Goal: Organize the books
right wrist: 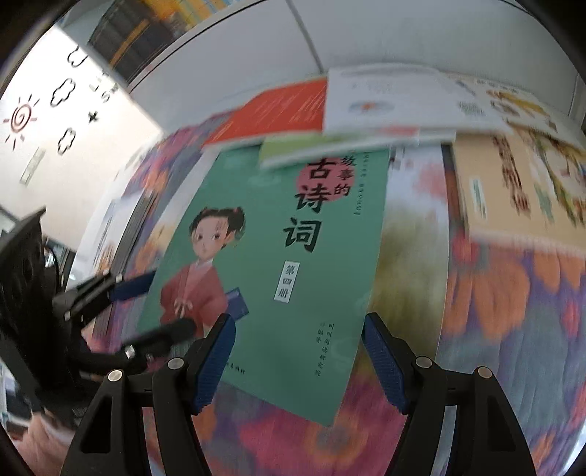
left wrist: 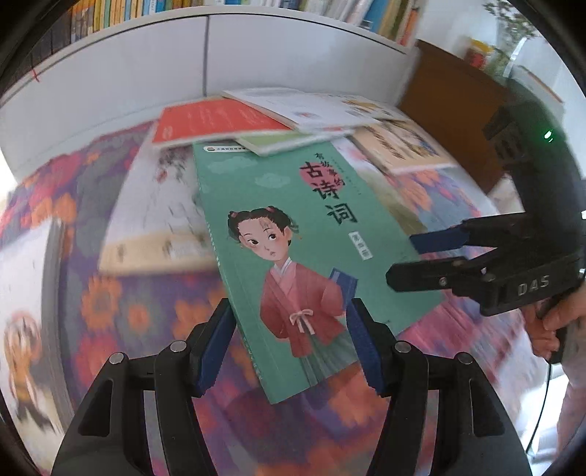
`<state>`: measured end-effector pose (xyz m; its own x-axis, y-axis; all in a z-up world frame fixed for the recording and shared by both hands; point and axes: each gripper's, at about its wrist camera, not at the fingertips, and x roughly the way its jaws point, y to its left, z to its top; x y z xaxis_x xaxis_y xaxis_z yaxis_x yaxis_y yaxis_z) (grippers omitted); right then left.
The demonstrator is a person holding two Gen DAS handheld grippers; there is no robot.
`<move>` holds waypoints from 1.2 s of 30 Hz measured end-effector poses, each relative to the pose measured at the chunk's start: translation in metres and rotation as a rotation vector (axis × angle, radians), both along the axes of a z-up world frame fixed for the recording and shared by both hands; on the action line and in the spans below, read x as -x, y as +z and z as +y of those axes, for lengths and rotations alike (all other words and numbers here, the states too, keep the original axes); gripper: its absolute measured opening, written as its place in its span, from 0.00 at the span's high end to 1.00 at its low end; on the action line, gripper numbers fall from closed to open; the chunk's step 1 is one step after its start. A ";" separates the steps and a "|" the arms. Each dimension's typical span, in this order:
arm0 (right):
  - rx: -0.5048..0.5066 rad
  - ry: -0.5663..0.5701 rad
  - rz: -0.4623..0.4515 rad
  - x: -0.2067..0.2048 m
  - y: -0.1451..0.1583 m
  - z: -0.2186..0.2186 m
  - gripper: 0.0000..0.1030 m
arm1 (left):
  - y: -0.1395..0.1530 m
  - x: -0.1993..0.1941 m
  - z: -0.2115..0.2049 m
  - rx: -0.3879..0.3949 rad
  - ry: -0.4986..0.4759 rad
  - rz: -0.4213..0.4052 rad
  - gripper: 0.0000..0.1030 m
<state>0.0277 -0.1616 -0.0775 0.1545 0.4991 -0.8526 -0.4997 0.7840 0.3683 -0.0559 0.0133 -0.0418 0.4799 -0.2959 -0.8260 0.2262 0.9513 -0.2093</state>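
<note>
Both grippers' jaws gape empty over green book [left wrist: 293,234]; shelf [left wrist: 256,11] holds books.

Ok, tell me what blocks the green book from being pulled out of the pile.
The green book is pinned at its far end: a light-green book lies across its top edge, with the red book and white book stacked over that. Nothing sits between either gripper and its near end; left gripper and right gripper stand open.

Left hand-held gripper [left wrist: 289,344] and right hand-held gripper [right wrist: 298,360], both angled downward, jaws apart.
</note>
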 end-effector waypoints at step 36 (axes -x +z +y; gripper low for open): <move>-0.217 -0.039 0.080 0.034 -0.007 -0.040 0.84 | 0.000 -0.003 0.010 -0.040 0.066 0.052 0.72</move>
<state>-0.0061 -0.2021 -0.0845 0.1138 0.6672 -0.7362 -0.4330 0.7002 0.5676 -0.0532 0.0231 -0.0414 0.4537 -0.2317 -0.8605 0.1530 0.9715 -0.1809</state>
